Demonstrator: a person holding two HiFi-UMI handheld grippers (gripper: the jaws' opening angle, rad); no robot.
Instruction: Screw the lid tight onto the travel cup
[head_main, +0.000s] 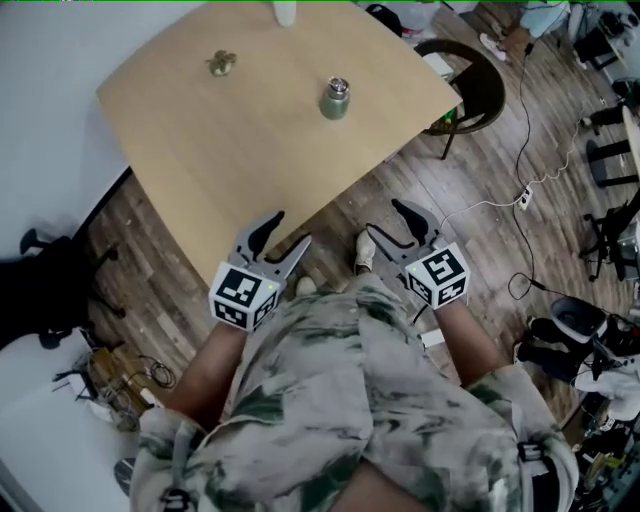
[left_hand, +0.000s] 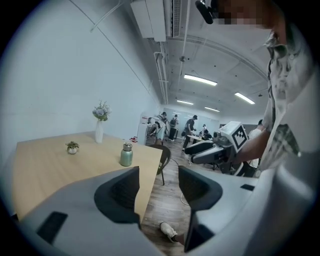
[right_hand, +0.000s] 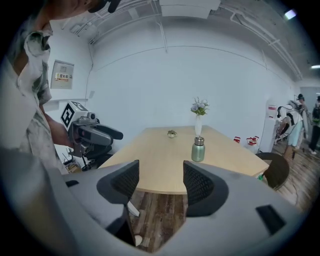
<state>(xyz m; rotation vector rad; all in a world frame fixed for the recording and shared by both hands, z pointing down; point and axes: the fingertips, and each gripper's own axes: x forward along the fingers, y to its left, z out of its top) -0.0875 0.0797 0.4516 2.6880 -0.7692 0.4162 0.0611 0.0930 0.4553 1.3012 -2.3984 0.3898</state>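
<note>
A green travel cup (head_main: 335, 99) with a silver lid stands upright on the far part of the wooden table (head_main: 230, 160). It also shows in the left gripper view as the cup (left_hand: 126, 154) and in the right gripper view as the cup (right_hand: 198, 149). My left gripper (head_main: 288, 232) hovers at the table's near edge, open and empty, well short of the cup. My right gripper (head_main: 385, 218) is over the floor just off the table's near corner, also open with nothing between its fingers. The left gripper (left_hand: 159, 187) and the right gripper (right_hand: 161, 182) both point toward the table.
A small potted plant (head_main: 221, 63) and a white vase (head_main: 286, 12) stand at the table's far side. A dark chair (head_main: 470, 85) sits at the right corner. Cables (head_main: 525, 195) run across the wood floor. People stand far off in the room (left_hand: 172, 125).
</note>
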